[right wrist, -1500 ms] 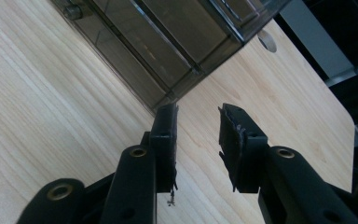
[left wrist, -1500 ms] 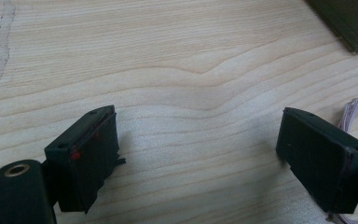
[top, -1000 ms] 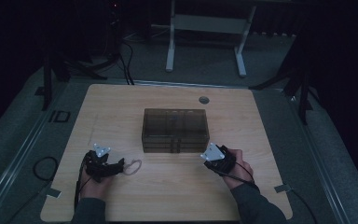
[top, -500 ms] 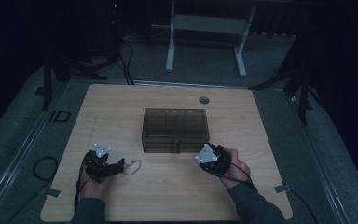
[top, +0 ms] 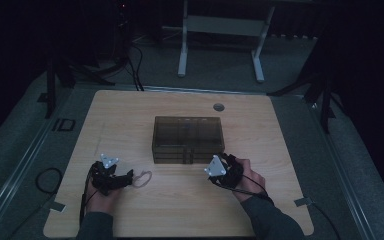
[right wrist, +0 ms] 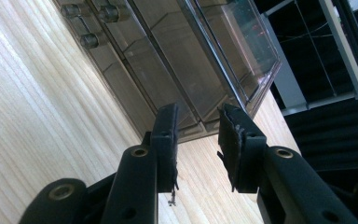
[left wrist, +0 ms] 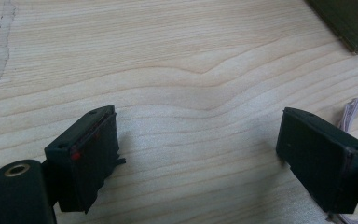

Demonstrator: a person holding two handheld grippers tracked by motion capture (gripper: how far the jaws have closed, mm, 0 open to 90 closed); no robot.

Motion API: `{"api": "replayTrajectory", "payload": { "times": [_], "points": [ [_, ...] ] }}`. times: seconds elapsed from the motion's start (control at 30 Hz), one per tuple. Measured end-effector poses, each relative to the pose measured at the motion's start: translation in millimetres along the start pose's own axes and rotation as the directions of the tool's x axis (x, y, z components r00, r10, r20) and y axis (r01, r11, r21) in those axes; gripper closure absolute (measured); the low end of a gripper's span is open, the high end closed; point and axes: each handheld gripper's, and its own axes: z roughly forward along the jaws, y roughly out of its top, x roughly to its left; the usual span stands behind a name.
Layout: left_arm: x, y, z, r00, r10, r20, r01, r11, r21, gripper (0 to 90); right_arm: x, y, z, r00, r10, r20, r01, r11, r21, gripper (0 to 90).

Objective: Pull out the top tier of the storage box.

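now right gripper jaws part-open near drawer box corner, touching nothing.

Drawer box mid-tabletop is the main obstacle. Right claw sits just off its near corner. Wide bare wood left, right and behind it. Rubber band lies beside the left claw.

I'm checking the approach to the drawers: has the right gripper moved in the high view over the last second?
Yes, slightly: the right gripper has shifted left along the front of the drawer box, toward its right front corner.
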Motion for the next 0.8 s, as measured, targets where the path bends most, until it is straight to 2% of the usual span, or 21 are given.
{"api": "replayTrajectory", "payload": {
  "times": [0.8],
  "points": [
    [0.0,0.0,0.0,1.0000,0.001,0.000,-0.001,1.0000,0.000,13.3,9.7,15.4,0.3,0.9947,-0.087,0.055,0.087,0.996,0.002,70.2]
  ]
}}
